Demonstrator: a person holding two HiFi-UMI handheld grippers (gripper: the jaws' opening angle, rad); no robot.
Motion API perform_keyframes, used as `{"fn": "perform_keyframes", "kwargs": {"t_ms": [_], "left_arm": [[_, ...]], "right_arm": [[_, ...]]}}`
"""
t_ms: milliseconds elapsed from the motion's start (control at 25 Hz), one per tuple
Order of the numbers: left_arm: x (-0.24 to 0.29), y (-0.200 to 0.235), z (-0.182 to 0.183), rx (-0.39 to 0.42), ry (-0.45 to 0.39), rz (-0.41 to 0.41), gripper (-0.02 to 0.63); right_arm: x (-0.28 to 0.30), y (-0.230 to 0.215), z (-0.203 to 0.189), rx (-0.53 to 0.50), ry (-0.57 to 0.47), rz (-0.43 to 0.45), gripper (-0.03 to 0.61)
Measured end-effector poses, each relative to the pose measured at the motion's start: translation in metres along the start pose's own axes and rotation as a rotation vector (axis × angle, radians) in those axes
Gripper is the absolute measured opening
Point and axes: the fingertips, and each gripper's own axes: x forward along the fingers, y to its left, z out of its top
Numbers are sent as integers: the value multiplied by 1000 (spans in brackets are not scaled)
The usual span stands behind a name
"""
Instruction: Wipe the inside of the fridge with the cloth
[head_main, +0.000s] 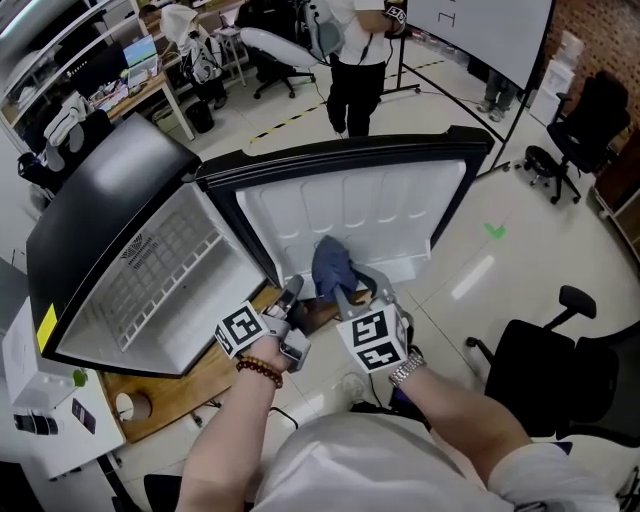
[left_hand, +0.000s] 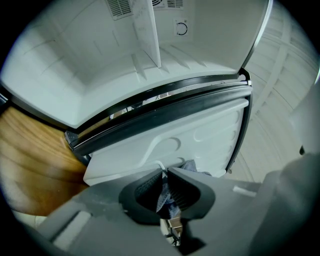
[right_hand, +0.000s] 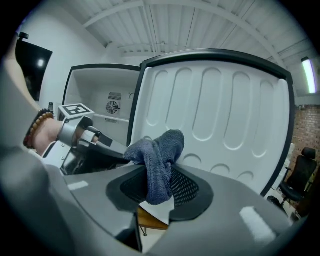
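The small fridge (head_main: 180, 270) stands with its white door (head_main: 380, 210) swung wide open. A grey-blue cloth (head_main: 333, 265) hangs bunched in front of the door's inner liner. My right gripper (head_main: 350, 292) is shut on the cloth (right_hand: 157, 155), whose top bulges above the pads and touches the door liner (right_hand: 215, 105). My left gripper (head_main: 292, 292) sits just left of it near the hinge. Its jaws are almost together, with a thin strip of the cloth (left_hand: 162, 192) between them, and more cloth (left_hand: 192, 166) shows past the right jaw. The fridge cavity (left_hand: 75, 65) lies beyond.
The fridge rests on a wooden board (head_main: 180, 390). A wire shelf (head_main: 160, 265) sits inside the cavity. A white box (head_main: 50, 400) stands at the lower left. A black office chair (head_main: 560, 360) is close on the right, and a person (head_main: 355, 60) stands behind the fridge.
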Motion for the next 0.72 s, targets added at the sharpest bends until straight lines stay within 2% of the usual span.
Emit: {"fn": "perform_keyframes", "kwargs": {"t_ms": [720], "left_arm": [[0,-3,-1,-5,3,-15,35]], "right_arm": [[-53,-107,-50,77,78,-235,110]]}}
